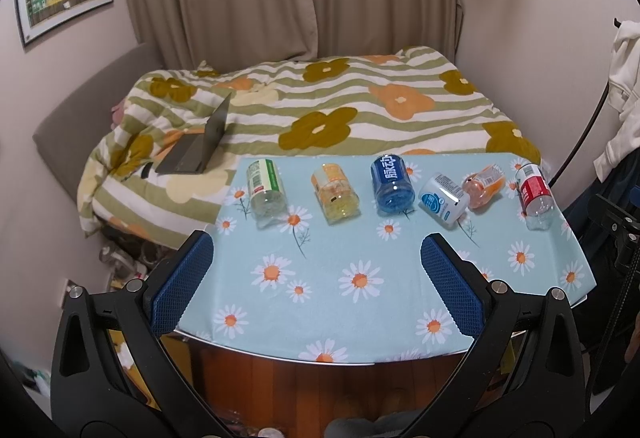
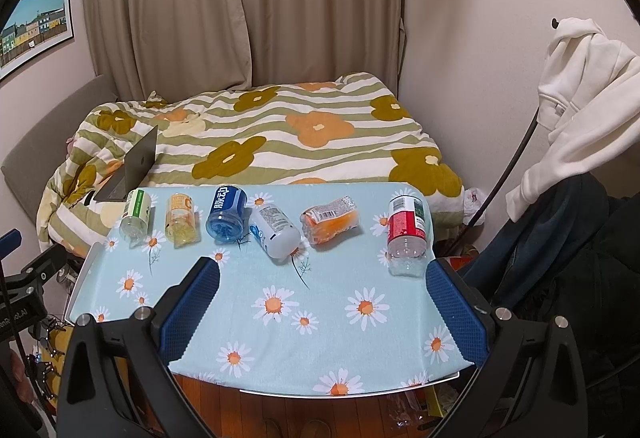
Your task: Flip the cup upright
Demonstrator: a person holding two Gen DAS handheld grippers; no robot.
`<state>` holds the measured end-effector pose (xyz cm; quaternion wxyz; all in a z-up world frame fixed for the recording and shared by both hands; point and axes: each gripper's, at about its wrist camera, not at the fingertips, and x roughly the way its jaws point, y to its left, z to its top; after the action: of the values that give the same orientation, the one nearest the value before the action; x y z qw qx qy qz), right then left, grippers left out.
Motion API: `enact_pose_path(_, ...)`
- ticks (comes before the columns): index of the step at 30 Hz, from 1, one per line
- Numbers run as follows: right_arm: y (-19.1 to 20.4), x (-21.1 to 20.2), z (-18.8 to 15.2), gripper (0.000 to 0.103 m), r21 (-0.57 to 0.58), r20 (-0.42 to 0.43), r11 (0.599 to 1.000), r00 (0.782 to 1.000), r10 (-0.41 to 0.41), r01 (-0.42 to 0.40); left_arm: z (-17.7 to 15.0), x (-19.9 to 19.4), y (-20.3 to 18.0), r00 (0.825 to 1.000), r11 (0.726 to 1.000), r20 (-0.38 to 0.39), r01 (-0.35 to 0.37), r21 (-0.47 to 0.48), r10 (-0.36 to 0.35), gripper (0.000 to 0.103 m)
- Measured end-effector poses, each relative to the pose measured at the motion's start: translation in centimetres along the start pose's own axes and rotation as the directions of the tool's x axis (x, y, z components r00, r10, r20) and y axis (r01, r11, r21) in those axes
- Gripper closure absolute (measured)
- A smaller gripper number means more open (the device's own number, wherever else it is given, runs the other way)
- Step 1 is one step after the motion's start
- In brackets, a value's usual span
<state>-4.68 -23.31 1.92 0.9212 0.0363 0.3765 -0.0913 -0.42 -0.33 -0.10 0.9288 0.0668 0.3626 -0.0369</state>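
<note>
Several plastic cups lie on their sides in a row at the far edge of the daisy-print table (image 1: 360, 318) (image 2: 320, 350). From left: a green-label cup (image 1: 266, 190) (image 2: 136, 216), a yellow cup (image 1: 334, 194) (image 2: 182, 220), a blue cup (image 1: 392, 184) (image 2: 226, 216), a white-and-blue cup (image 1: 442, 200) (image 2: 276, 232), an orange cup (image 1: 484, 186) (image 2: 330, 220) and a red-label cup (image 1: 534, 196) (image 2: 408, 238). My left gripper (image 1: 318, 246) is open, well short of the row. My right gripper (image 2: 322, 270) is open too, its right fingertip near the red-label cup.
Behind the table is a bed with a flowered quilt (image 1: 340, 106) and an open laptop (image 1: 200, 146). A white garment (image 2: 580, 106) hangs at the right. Wooden floor (image 1: 320, 390) shows under the table's near edge.
</note>
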Motion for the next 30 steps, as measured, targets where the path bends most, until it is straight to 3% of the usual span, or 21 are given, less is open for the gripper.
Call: enact_pose_path(30, 0.08, 0.20, 0.01, 0.000, 0.002, -0.003, 1.000, 1.000, 0.001, -0.001, -0.04, 0.03, 0.09, 1.000, 1.000, 0.000, 0.001, -0.001, -0.001, 0.000)
